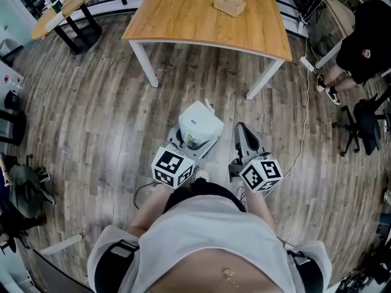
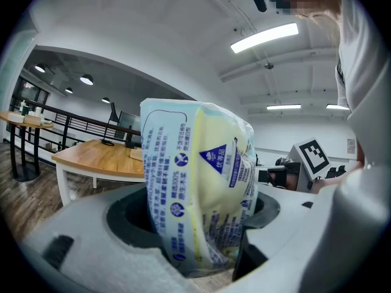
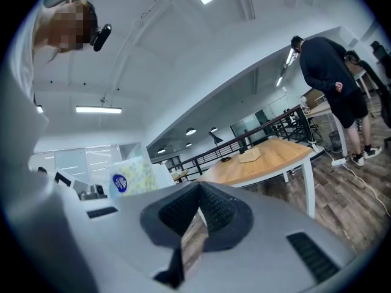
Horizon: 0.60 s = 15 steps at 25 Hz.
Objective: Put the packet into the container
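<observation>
One packet (image 1: 198, 124) stands upright in your left gripper (image 1: 194, 141). The jaws are spread wide around the soft bag and press on its sides. Much of the packet rises above the pads, so that part is unsupported. Your right gripper (image 1: 242, 132) is just beside it, jaws drawn together on nothing. The container (image 1: 230, 5), a small open wooden one, sits on the table (image 1: 183, 23) well ahead of you, toward the right of the top. You stand back from the near edge with floor (image 1: 91, 121) between.

The step in hand looks like the carry to the table. Hold the squeeze even, because the bag is soft and could, I judge, slump or slip if you loosen. Come over the container from above, not from the side. It looks light, and a nudge on its wall may slide it. From here you cannot tell whether the packet fits flat, so line up its narrow end with the opening before you let go. If the container shifts, steady its wall with the right gripper.

For room, the near table edge runs between two white legs (image 1: 146, 66), and the gap between them is your approach. A cable (image 1: 303, 136) trails over the floor to your right and a chair (image 1: 360, 124) stands beyond it, so step straight ahead rather than right. The tabletop just around the container is bare, which leaves you room to lower.
</observation>
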Each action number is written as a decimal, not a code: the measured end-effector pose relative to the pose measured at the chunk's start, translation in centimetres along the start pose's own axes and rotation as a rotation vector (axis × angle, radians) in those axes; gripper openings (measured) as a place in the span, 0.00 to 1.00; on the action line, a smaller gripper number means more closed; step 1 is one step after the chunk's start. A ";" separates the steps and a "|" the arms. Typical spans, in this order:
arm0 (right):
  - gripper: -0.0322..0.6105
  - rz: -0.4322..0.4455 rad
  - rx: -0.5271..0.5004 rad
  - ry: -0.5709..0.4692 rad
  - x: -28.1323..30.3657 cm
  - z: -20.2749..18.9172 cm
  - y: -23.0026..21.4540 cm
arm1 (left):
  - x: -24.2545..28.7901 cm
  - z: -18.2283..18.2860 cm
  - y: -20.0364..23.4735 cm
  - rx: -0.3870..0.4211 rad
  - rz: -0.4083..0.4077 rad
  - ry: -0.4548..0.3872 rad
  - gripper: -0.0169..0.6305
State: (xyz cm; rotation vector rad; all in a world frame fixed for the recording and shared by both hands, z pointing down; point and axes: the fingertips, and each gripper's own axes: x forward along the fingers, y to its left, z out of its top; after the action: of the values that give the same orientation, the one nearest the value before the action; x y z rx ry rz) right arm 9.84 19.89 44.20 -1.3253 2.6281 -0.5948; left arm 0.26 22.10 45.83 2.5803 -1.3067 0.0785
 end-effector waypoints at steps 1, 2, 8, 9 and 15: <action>0.07 0.000 0.000 -0.001 0.0 0.1 -0.2 | 0.2 0.0 0.0 0.000 0.000 0.000 0.57; 0.07 -0.001 -0.001 -0.003 0.1 0.1 -0.4 | 0.5 -0.1 0.0 0.001 0.000 0.000 0.57; 0.07 -0.014 -0.019 -0.013 0.5 1.0 -1.6 | 1.7 0.2 0.2 -0.002 0.001 0.000 0.57; 0.07 -0.020 -0.025 -0.015 0.6 1.2 -1.9 | 1.9 0.3 0.2 -0.002 0.002 -0.002 0.57; 0.07 -0.040 -0.011 -0.059 1.3 3.1 -3.1 | 2.6 1.0 0.1 0.000 0.012 -0.015 0.57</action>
State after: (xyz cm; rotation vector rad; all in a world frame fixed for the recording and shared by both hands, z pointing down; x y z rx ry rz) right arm 12.26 16.32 42.67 -1.3804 2.5669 -0.5389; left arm 1.65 19.75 45.33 2.5785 -1.3270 0.0614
